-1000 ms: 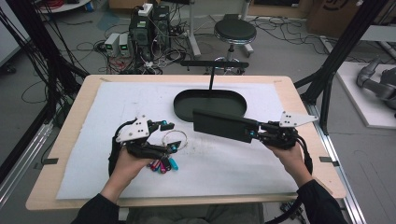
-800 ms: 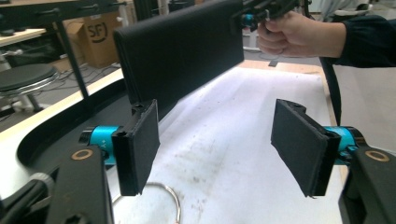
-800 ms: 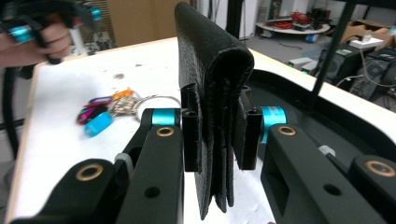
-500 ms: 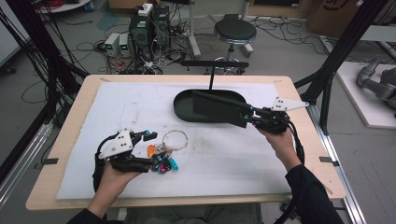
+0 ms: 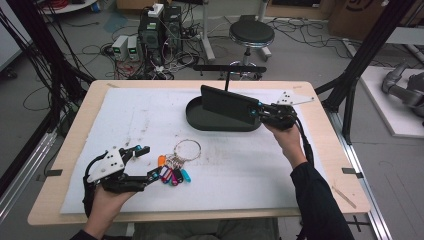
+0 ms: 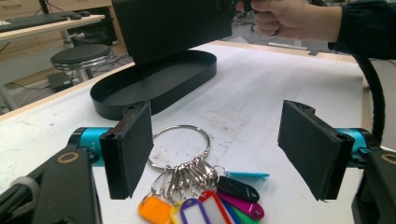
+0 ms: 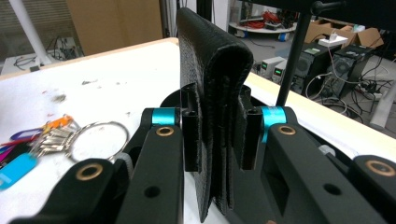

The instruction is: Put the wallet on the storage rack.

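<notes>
A key ring with several coloured tags (image 5: 171, 175) lies on the white mat at the near left. My left gripper (image 5: 149, 162) rests just left of it, open, its jaws having just been opening. In the left gripper view the key ring (image 6: 219, 196) lies low between the wide pads (image 6: 130, 149), untouched. My right gripper (image 5: 256, 111) is shut on a black leather wallet (image 5: 227, 105), held on edge over the black oval tray (image 5: 200, 122). The right gripper view shows the folded wallet (image 7: 212, 60) pinched between my right gripper's (image 7: 219, 135) pads.
A white mat (image 5: 280, 165) covers most of the wooden table (image 5: 320, 150). A thin black stand (image 5: 227, 70) rises at the far edge behind the tray. A stool (image 5: 251, 34) and computers (image 5: 155, 27) sit on the floor beyond. Black frame posts (image 5: 360, 65) flank the right side.
My left gripper has pulled back toward the near left, off the key ring, and opened wider. My right gripper has carried the wallet away from me to above the tray.
</notes>
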A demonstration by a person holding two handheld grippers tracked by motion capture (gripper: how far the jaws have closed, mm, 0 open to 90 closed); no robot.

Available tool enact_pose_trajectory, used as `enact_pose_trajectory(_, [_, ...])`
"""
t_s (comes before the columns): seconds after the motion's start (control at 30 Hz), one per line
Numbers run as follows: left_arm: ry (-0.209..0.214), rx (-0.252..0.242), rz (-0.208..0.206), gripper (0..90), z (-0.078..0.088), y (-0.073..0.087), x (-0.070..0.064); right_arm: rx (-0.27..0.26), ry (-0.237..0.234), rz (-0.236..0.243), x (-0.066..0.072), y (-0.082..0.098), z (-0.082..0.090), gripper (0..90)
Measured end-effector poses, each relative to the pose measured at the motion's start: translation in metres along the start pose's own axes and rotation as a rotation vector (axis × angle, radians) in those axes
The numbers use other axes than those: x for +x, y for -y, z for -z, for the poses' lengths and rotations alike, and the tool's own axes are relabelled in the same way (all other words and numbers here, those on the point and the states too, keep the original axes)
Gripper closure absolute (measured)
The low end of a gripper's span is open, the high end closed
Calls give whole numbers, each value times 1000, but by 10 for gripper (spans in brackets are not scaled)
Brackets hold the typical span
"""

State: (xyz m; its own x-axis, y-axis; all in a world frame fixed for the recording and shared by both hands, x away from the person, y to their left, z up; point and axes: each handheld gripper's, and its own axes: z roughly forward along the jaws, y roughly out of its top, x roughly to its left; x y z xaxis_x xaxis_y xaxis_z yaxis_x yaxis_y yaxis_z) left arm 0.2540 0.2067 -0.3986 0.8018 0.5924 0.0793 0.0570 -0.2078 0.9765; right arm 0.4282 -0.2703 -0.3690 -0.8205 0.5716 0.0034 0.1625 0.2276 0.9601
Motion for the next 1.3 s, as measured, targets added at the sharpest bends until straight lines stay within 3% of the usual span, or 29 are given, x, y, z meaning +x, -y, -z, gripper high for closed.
enact_pose_trajectory(0.33, [-4, -7, 0, 265, 2, 3, 1, 33, -3, -22, -13, 5, -37, 771])
enact_pose_trajectory(0.57, [5, -5, -5, 265, 2, 4, 0, 69, -3, -28, -18, 14, -53, 771])
enact_pose_trajectory(0.93, [15, -4, -23, 265, 0, 4, -2, 80, 13, -52, -26, 29, -65, 770])
enact_pose_trajectory(1.3, [21, 2, -36, 265, 0, 5, -3, 104, 33, -64, -32, 34, -65, 758])
